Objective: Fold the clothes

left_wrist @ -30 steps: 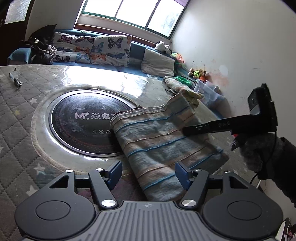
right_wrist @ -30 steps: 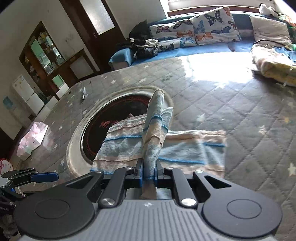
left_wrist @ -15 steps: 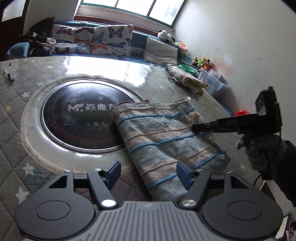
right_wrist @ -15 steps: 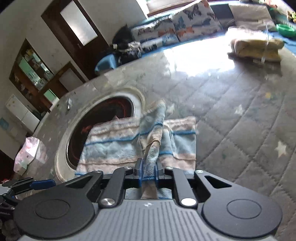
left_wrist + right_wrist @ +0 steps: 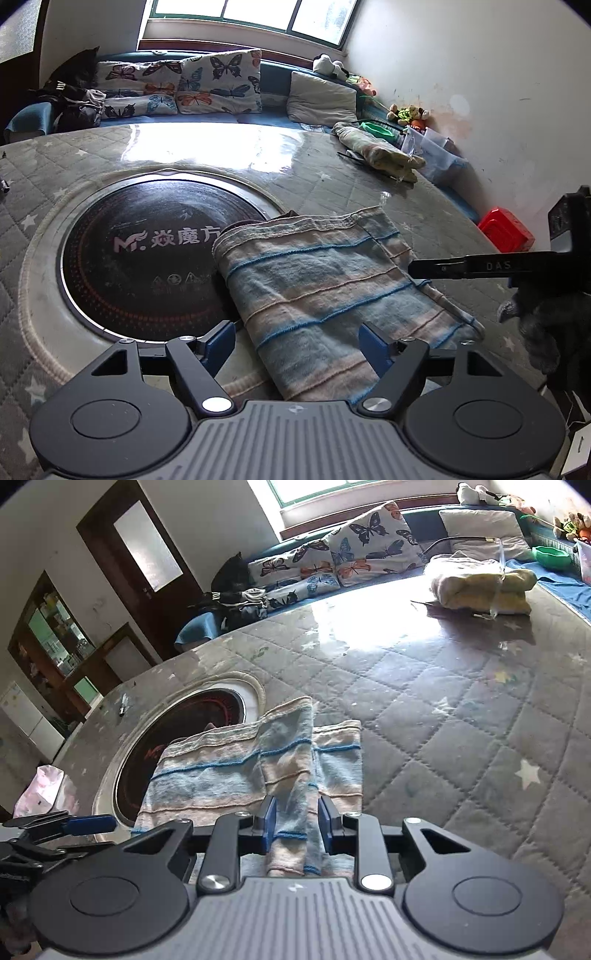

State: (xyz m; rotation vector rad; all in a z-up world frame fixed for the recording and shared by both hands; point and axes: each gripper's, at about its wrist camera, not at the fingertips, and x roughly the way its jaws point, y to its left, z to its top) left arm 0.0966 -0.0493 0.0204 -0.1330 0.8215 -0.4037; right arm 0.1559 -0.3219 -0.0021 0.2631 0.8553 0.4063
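Observation:
A blue and beige striped cloth [image 5: 325, 291] lies folded over on the quilted table [image 5: 461, 738], with its left part over the black round hotplate [image 5: 140, 258]. My left gripper [image 5: 297, 343] is open, its fingers astride the cloth's near end and holding nothing. In the right wrist view my right gripper [image 5: 295, 821] has its jaws parted, with a raised fold of the cloth [image 5: 288, 760] lying loosely between them. From the left wrist view the right gripper [image 5: 415, 268] comes in from the right at the cloth's right edge, held by a dark-gloved hand [image 5: 546, 325].
A folded yellowish garment pile [image 5: 480, 583] sits at the far side of the table. Behind the table is a sofa with butterfly cushions [image 5: 218, 85]. A red stool [image 5: 506, 229] stands by the wall on the right. A small dark object [image 5: 123, 705] lies near the table's left edge.
My right gripper carried the pinched fold down onto the cloth, and its jaws have now parted, letting it go. The left gripper stayed open over the near end.

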